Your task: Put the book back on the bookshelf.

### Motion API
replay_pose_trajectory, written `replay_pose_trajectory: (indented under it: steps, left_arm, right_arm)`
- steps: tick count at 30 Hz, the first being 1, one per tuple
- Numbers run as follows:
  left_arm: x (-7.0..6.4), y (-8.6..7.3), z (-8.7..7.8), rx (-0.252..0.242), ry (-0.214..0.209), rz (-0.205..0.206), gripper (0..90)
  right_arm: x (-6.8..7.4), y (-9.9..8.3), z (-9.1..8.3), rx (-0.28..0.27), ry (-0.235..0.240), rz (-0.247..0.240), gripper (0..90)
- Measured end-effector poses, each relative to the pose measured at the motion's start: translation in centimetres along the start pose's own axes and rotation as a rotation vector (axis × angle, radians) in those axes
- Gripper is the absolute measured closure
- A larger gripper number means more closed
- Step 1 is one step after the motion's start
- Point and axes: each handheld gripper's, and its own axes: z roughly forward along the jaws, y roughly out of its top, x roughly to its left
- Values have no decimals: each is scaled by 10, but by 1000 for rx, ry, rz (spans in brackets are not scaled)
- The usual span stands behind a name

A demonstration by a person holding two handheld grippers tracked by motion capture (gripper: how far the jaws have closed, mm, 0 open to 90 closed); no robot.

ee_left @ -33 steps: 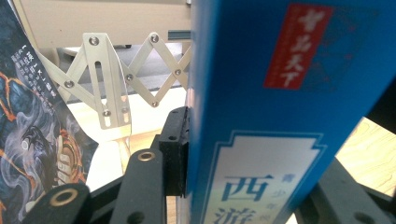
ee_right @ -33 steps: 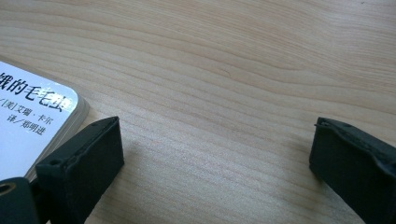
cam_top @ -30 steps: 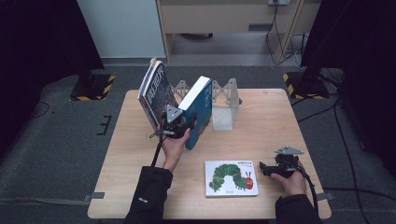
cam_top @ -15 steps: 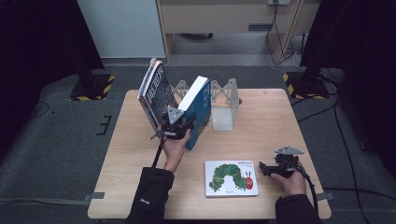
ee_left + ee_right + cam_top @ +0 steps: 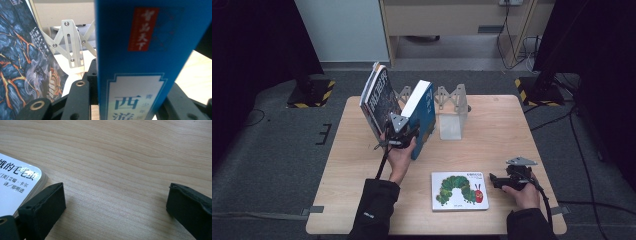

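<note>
Left gripper (image 5: 399,134): black tongs in the person's left hand, clenched on the tall blue book with the white label (image 5: 424,117); one jaw sat on each side of the book in the left gripper view.
Blue book (image 5: 140,57): it stood upright on the light wooden table (image 5: 492,125), near the back, and it leaned a little.
Dark book with the blue and orange cover (image 5: 378,102): it stood tilted just to the left of the blue book and apart from it.
Silver metal book rack (image 5: 451,102): it stood behind and to the right of the blue book.
Right gripper (image 5: 498,181): black tongs in the person's right hand, released, jaws wide apart, low over the table.
White picture book with the green caterpillar (image 5: 459,190): it lay flat at the front of the table, and its rounded corner (image 5: 22,182) was just beside one jaw of the right gripper.
</note>
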Motion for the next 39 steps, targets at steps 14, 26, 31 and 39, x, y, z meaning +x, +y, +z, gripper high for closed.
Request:
replay_pose_trajectory:
  steps: [14,26,31,39]
  left_arm:
    - [6,-1,1,-13,-22,-11,608]
    - [0,-6,-8,-23,7,-19,608]
    - [-4,-5,-4,-28,2,-19,607]
    - [-10,0,11,-29,27,-17,607]
  right_arm:
    - [1,1,1,2,1,5,15]
    - [1,1,1,2,0,5,13]
    - [1,1,1,2,0,3,13]
    - [0,1,1,2,0,2,13]
